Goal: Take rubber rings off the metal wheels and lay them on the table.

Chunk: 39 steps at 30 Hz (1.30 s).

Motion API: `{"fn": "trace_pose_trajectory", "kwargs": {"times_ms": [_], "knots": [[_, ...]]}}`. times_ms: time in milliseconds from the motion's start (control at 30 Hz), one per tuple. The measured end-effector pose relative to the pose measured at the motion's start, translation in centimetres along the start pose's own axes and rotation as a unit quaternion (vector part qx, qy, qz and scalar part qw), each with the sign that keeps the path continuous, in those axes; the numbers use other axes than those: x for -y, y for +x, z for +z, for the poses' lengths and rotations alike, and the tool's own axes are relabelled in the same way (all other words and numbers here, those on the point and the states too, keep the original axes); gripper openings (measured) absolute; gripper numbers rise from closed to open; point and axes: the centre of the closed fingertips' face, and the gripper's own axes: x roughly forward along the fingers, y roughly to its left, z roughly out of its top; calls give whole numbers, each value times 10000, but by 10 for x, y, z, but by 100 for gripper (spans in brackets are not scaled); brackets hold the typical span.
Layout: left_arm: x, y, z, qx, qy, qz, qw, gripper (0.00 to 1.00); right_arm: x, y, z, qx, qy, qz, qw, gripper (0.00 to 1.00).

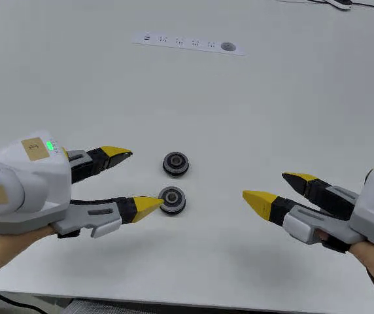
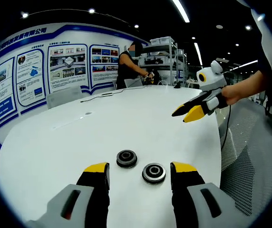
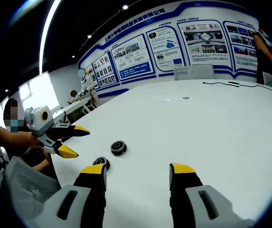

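Observation:
Two small metal wheels with black rubber rings lie flat on the white table: the far wheel (image 1: pixel 176 163) (image 2: pixel 126 158) (image 3: pixel 118 147) and the near wheel (image 1: pixel 172 199) (image 2: pixel 154 173) (image 3: pixel 100 163). My left gripper (image 1: pixel 131 180) (image 2: pixel 138 168) is open, hovering just left of them; its lower yellow tip is right beside the near wheel, contact unclear. On the right my right gripper (image 1: pixel 280 187) (image 3: pixel 137 170) stands open and holds nothing, well apart from both wheels.
A flush white power strip (image 1: pixel 188 44) is set in the table at the back. Cables (image 1: pixel 344 4) lie at the far right corner. The table's front edge (image 1: pixel 174 297) runs just below the grippers. A person stands by shelves (image 2: pixel 162 59) across the room.

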Motion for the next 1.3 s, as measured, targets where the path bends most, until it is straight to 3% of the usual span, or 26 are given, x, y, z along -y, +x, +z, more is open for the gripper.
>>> {"fn": "trace_pose_trajectory", "kwargs": {"times_ms": [267, 433, 533, 833, 1300], "knots": [[12, 13, -5, -161, 366, -221, 9990, 44, 1, 0, -7, -66, 117, 9, 9999, 53], [14, 19, -6, -162, 424, -184, 9988, 37, -3, 2, -7, -58, 219, 59, 9997, 52], [15, 23, -12, -291, 531, -244, 9979, 32, -6, 4, -7, -71, 218, 112, 9997, 52], [16, 34, -23, -505, 614, -376, 9961, 25, -7, 9, -7, -87, 270, 190, 9994, 51], [23, 39, -31, -611, 501, -545, 9954, 19, -7, 11, -11, -91, 403, 190, 9990, 50]]}}
